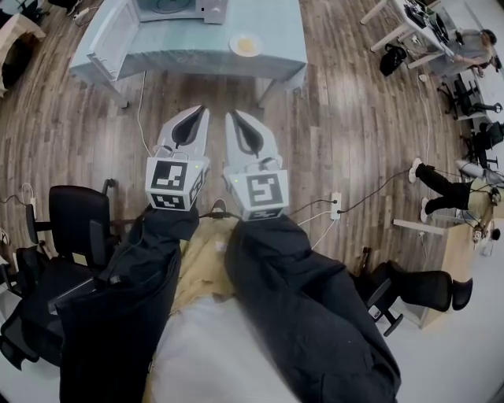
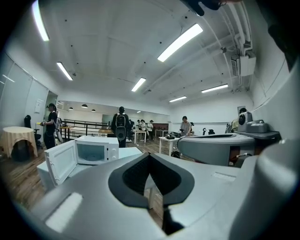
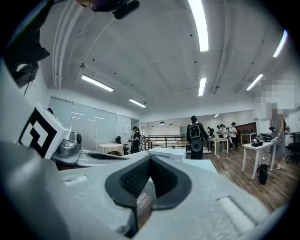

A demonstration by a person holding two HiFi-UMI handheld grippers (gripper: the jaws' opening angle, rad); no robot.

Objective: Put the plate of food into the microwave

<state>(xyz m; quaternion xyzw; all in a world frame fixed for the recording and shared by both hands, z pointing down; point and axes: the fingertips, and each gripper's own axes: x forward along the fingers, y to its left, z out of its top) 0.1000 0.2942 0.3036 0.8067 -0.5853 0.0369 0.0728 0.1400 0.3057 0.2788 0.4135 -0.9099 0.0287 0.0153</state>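
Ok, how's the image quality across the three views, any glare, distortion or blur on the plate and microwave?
Head view: even light, heavy fisheye bending the floorboards; plate sharp but small near the top edge, microwave cut off. Left gripper view: dark corners, ceiling lights blown out, microwave crisp, left tool fills the lower half. Right gripper view: same vignetting; plate not in view.

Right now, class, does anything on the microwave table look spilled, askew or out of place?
Nothing stands out: the plate sits flat on the table beside the microwave, nothing spilled; the microwave door hangs open, ready.
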